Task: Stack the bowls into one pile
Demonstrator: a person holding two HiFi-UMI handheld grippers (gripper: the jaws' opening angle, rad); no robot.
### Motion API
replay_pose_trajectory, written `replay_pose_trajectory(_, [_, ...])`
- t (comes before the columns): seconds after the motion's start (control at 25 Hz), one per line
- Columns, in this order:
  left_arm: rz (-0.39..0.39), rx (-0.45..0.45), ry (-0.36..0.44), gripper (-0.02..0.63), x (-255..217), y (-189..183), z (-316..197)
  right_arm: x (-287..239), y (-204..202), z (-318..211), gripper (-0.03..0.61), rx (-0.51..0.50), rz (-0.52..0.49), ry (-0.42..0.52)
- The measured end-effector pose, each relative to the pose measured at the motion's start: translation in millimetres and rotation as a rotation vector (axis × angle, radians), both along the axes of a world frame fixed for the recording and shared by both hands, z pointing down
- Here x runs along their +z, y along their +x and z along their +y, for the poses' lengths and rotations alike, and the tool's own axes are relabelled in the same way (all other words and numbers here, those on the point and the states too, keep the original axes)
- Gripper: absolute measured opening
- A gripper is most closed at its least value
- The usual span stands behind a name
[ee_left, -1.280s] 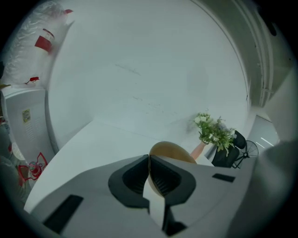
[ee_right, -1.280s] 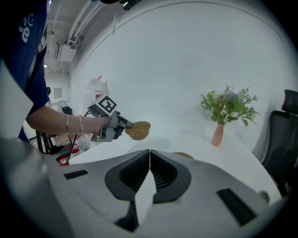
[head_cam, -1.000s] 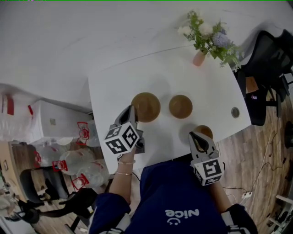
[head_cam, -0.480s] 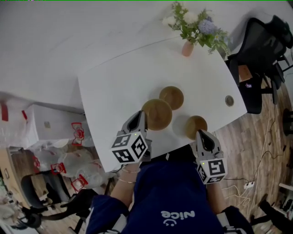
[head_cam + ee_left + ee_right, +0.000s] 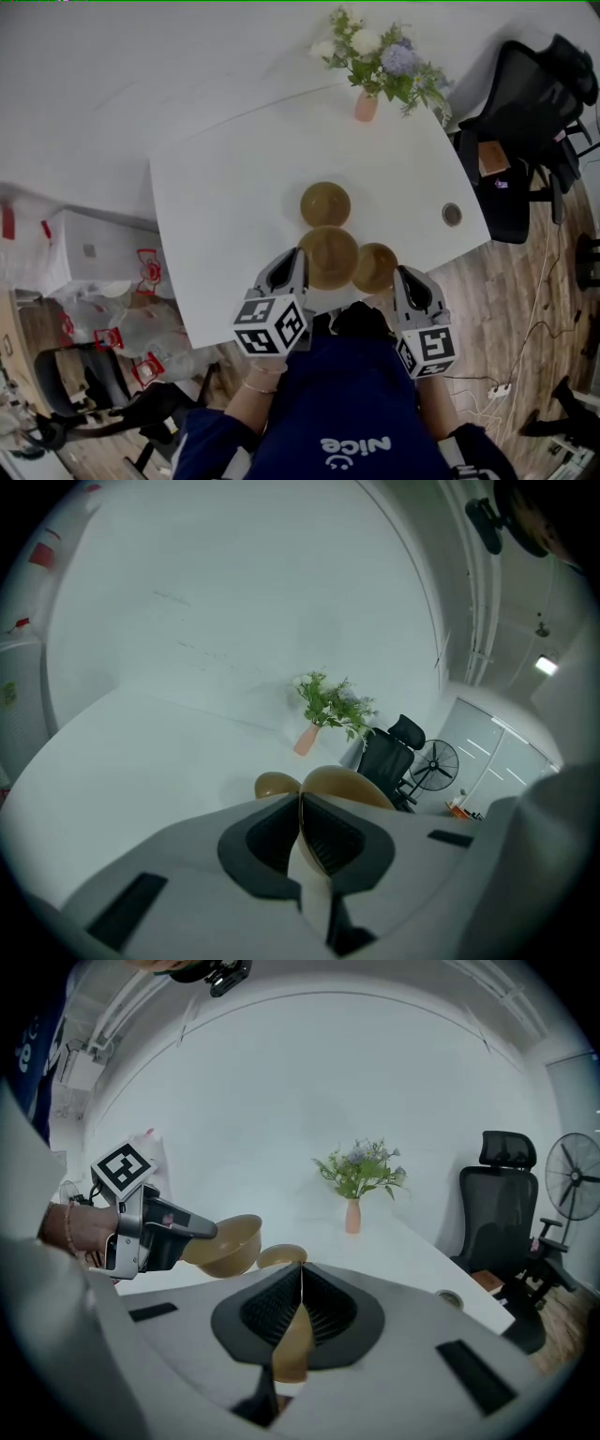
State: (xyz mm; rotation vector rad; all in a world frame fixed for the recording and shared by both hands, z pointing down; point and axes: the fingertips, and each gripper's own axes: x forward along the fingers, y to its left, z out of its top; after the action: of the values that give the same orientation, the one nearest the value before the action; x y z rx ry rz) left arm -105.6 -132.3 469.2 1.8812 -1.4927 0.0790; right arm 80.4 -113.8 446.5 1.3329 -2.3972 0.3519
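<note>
**A:** What's just changed?

**B:** You've swung both held bowls inward. Your left gripper point(image 5: 298, 257) is clamped on the rim of the larger bowl point(image 5: 328, 257). That bowl now hangs right beside the smaller bowl point(image 5: 374, 267), whose rim your right gripper point(image 5: 405, 275) pinches.

**A:** And the third bowl point(image 5: 325, 203)?

**B:** It sits alone on the white table point(image 5: 234, 178), just beyond them. Nothing's stacked yet, but your two look close enough to nest.

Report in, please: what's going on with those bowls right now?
Left tool shut on rim of larger bowl; right tool shut on smaller bowl. Third bowl sits on table, nothing stacked yet. Flower vase far back, no obstacle.
</note>
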Motion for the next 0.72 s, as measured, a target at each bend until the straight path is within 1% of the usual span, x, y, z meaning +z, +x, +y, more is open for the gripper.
replay_pose_trajectory(0.16, [-0.016,-0.005,-0.002,0.029,0,20,4,6,14,-2,0.023,-0.019,-0.015,-0.017])
replay_pose_trajectory(0.32, [-0.018,0.013,-0.01,0.029,7,50,7,6,27,-4,0.023,-0.042,-0.005,-0.009])
replay_pose_trajectory(0.48, [-0.026,0.045,-0.037,0.029,19,77,8,3,36,-8,0.023,-0.059,0.009,0.005])
replay_pose_trajectory(0.72, [-0.064,0.084,-0.085,0.029,42,103,8,10,51,-12,0.023,-0.066,0.012,-0.016])
